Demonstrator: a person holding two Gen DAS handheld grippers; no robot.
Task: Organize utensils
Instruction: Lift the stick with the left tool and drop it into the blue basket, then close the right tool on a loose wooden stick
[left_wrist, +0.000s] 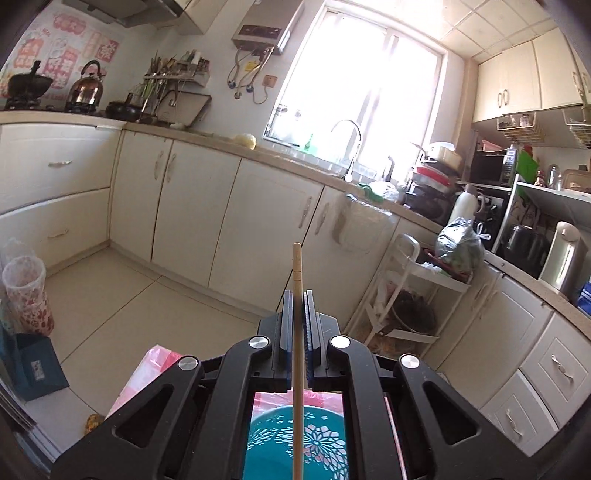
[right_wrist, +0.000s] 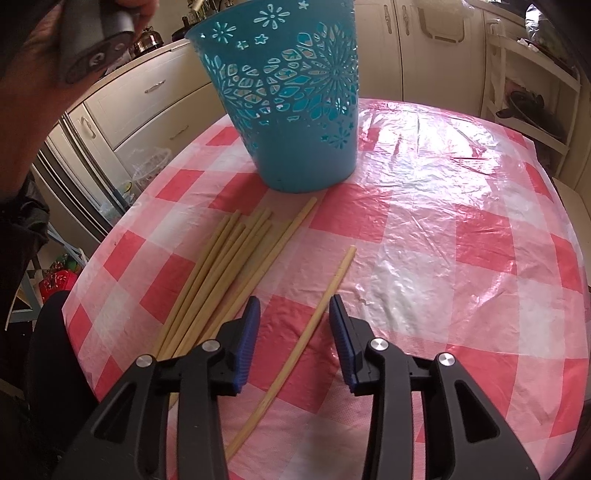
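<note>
**1 chopstick lifted, the rest waiting beside the basket**

Left hand-held gripper (left_wrist: 297, 295): clamped shut on 1 chopstick (left_wrist: 297, 280), raised above the basket (left_wrist: 295, 439), with the teal rim visible directly below through the frame. Stick upright in that view, long axis along the fingers, tip past the pads toward the kitchen cabinets.

Right hand-held gripper (right_wrist: 294, 306): partly open, holding nothing, poised over a single chopstick (right_wrist: 325, 291) lying on the counter (right_wrist: 461, 229) in front of the basket (right_wrist: 288, 110). Long axis diagonal, far end angled toward the basket's right side.

Bundle (right_wrist: 221, 266) of roughly 7 sticks just left of that one, fanned, far ends close to the basket's base.

Progress: early, judging by the layout. Basket contents hidden from both views. Left to do: drop the held stick in, then gather the remainder.
</note>
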